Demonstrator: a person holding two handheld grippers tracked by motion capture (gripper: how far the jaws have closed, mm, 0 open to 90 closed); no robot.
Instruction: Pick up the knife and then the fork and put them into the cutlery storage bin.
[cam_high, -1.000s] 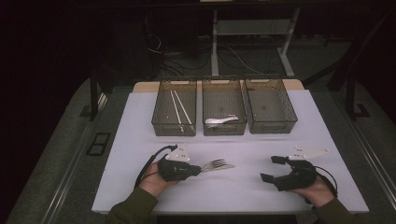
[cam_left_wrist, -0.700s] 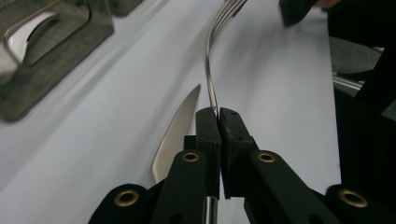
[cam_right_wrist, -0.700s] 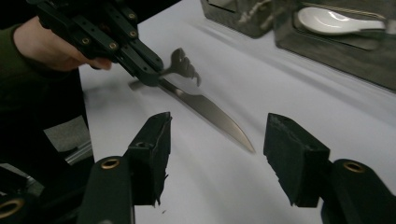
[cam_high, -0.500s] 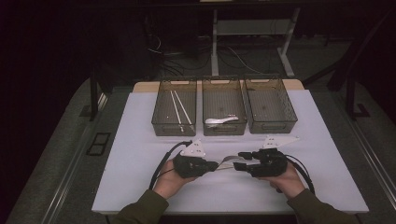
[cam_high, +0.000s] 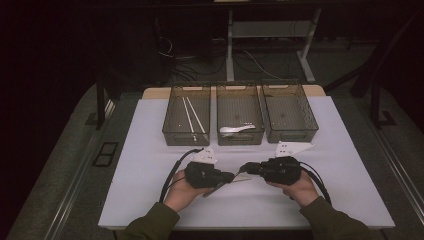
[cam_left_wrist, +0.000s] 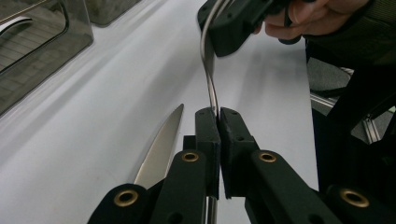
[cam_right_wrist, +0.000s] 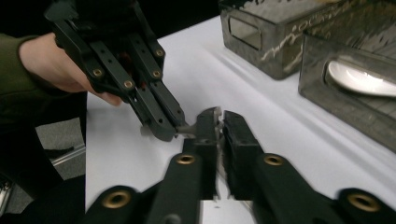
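Fork (cam_left_wrist: 211, 70) is bridging both grippers at lower centre of the high view, long axis running left to right above the worktop (cam_high: 150, 150). Left gripper (cam_high: 231, 176) is clamping its handle; right gripper (cam_high: 245, 170), fingers just closing, is pinching the tine end.

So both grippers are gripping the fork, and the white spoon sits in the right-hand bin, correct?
No: the high view shows the spoon in the middle bin. The left gripper and the right gripper, its fingers just closed, do both grip the fork.
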